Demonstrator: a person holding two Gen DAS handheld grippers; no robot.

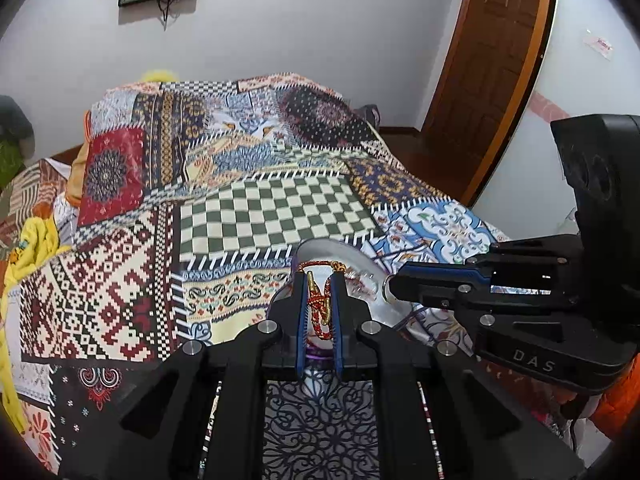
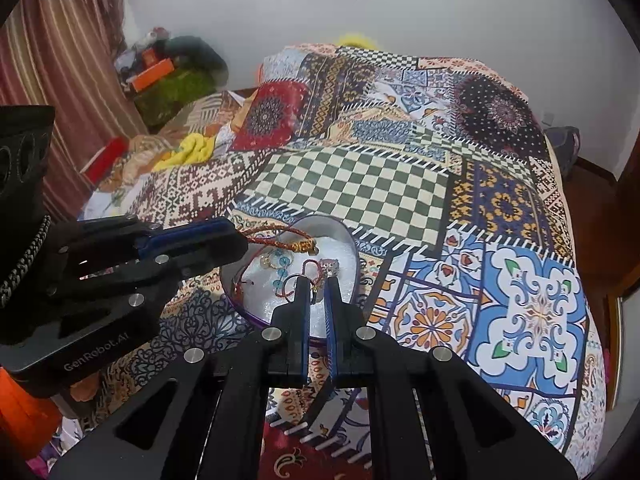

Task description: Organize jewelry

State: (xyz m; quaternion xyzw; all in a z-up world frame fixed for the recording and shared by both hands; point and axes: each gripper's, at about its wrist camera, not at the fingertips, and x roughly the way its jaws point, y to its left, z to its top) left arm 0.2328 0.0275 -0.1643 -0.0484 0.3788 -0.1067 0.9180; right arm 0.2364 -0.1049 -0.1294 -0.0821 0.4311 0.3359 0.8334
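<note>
Pinching a red-and-gold cord bracelet (image 1: 319, 304) between its blue pads, the left gripper (image 1: 320, 280) holds the loop over the white tray (image 2: 340, 248), seemingly so the cord can be laid down tidily instead of dropped in a tangle; in the right view the loop (image 2: 280, 236) runs from the left tips out across the tray's far side, its gold knot hanging above the lining. The right gripper (image 2: 316, 284) has its fingers drawn close, nearly together, over a small ring and red thread (image 2: 298, 284) in the tray, but whether it truly clamps anything cannot be told. More pieces, a blue-beaded one (image 2: 280, 268) and a pink charm (image 2: 330, 267), lie loose in the tray, which rests on the patchwork bedspread (image 2: 360, 184). The left tool reaches in level from the left side, fingers pointing across the tray; the right tool comes from the near edge, tilted down into the tray. Both work the same small space, so the cords could snag on each other.
</note>
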